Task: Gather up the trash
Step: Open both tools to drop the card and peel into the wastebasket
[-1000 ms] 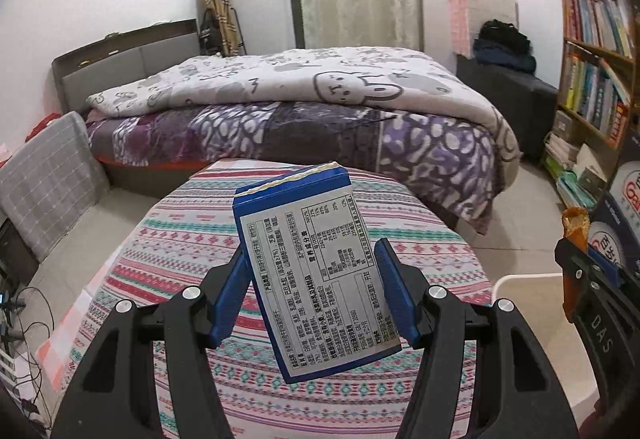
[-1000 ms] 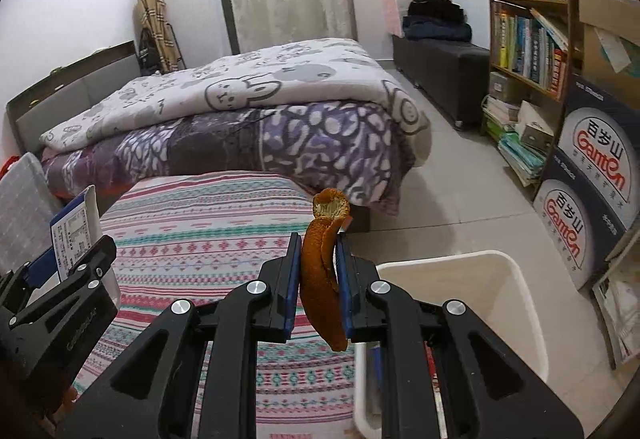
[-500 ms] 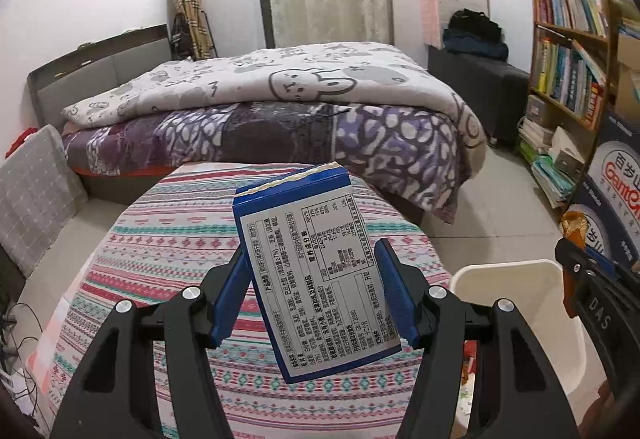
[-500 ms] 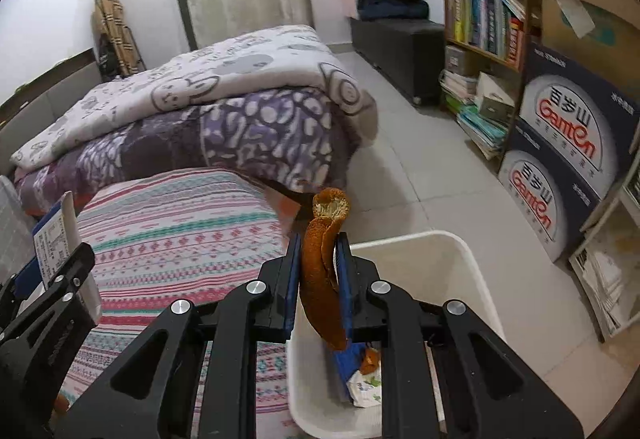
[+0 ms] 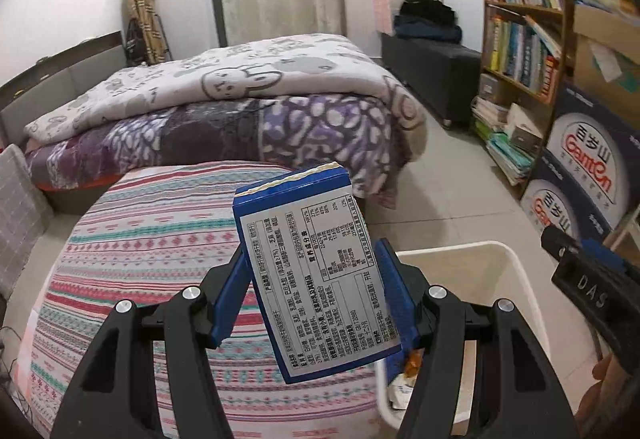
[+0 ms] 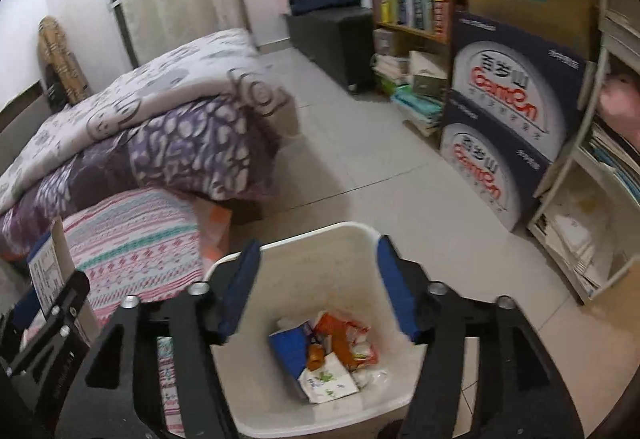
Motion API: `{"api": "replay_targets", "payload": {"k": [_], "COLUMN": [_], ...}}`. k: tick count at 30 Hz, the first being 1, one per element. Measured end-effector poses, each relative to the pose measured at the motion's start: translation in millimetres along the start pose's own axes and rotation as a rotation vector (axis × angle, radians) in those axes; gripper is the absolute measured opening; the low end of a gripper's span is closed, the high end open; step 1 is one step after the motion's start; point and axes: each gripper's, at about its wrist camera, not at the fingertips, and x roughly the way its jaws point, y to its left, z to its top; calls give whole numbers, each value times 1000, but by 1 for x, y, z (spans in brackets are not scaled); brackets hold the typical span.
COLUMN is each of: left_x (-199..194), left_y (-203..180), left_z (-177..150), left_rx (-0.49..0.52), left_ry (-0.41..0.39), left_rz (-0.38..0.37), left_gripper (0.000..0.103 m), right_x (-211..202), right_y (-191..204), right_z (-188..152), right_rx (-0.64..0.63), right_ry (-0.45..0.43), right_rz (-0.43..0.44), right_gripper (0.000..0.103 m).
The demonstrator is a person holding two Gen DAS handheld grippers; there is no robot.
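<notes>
Since the earlier frames the orange peel (image 6: 316, 355) has been let go by the right tool (image 6: 318, 289), whose jaws have just been opening and are now spread with nothing between them; both views have been carried from the bed toward the white bin (image 6: 320, 239). The right tool is held over the bin's mouth, and the peel is seen lying among wrappers and a blue carton (image 6: 290, 353) on the bin's bottom. The left tool (image 5: 312, 295) is kept pinched on a blue box (image 5: 316, 275), gripped by its two long sides and tilted, its printed label facing the camera. Below it, the right edge of the striped cloth-covered desk (image 5: 152, 239) is touched by the bin's left rim. Shelves of books (image 5: 520, 51) and stacked cartons (image 6: 508, 111) are seen beyond.
</notes>
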Motion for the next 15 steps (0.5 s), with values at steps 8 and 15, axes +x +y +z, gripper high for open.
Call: {"api": "replay_targets", "payload": {"k": [8, 15], "left_x": [4, 3], "left_y": [-37, -66], "left_z": [-4, -7], "left_rx": [51, 98], "left_ry": [23, 47], "left_rz": [-64, -150], "left_gripper": [61, 61], "right_x": [-8, -15], "right_y": [-49, -81], "right_z": [6, 8], "right_rx": [115, 179], "right_ry": [-35, -60], "right_rz": [-70, -116], "right_gripper": [88, 92]}}
